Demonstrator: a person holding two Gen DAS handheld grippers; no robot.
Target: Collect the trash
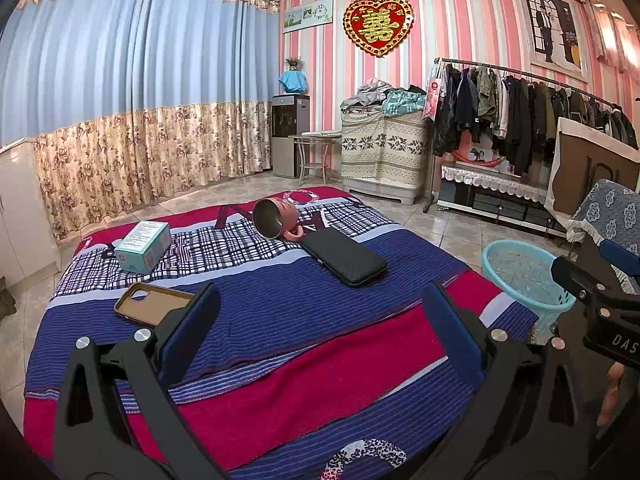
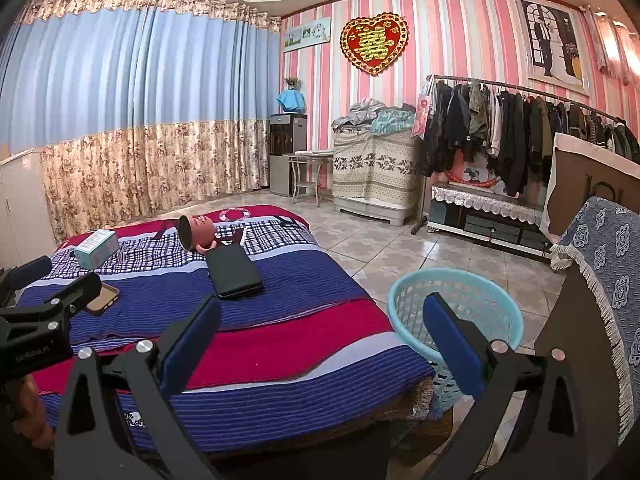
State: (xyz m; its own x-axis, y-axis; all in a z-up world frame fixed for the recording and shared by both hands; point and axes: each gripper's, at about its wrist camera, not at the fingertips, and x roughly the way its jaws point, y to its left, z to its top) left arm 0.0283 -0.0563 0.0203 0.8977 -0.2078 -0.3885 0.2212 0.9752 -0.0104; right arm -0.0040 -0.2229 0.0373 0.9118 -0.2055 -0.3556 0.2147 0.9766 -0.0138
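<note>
Your likeliest piece of trash is the small pale teal cardboard box [image 1: 143, 246], lying on its side at the far left of the low counter draped in a red and blue striped cloth [image 1: 320, 384]. By its look, it should be light and fairly stiff but crushable, so take it across its short faces with modest pressure. Near it lie a tan phone case [image 1: 150, 304], a flat black wallet-like case [image 1: 344, 258] and a tipped-over pink mug [image 1: 276, 218]; the mug would be hard and breakable, with its handle touching the black case.

Your left tool [image 1: 320, 332] is spread wide and holds nothing, hovering above the cloth. Your right tool [image 2: 320, 340] is likewise wide apart and empty, with the light blue perforated plastic basket [image 2: 496, 300] on the floor just beside the counter's right edge.
</note>
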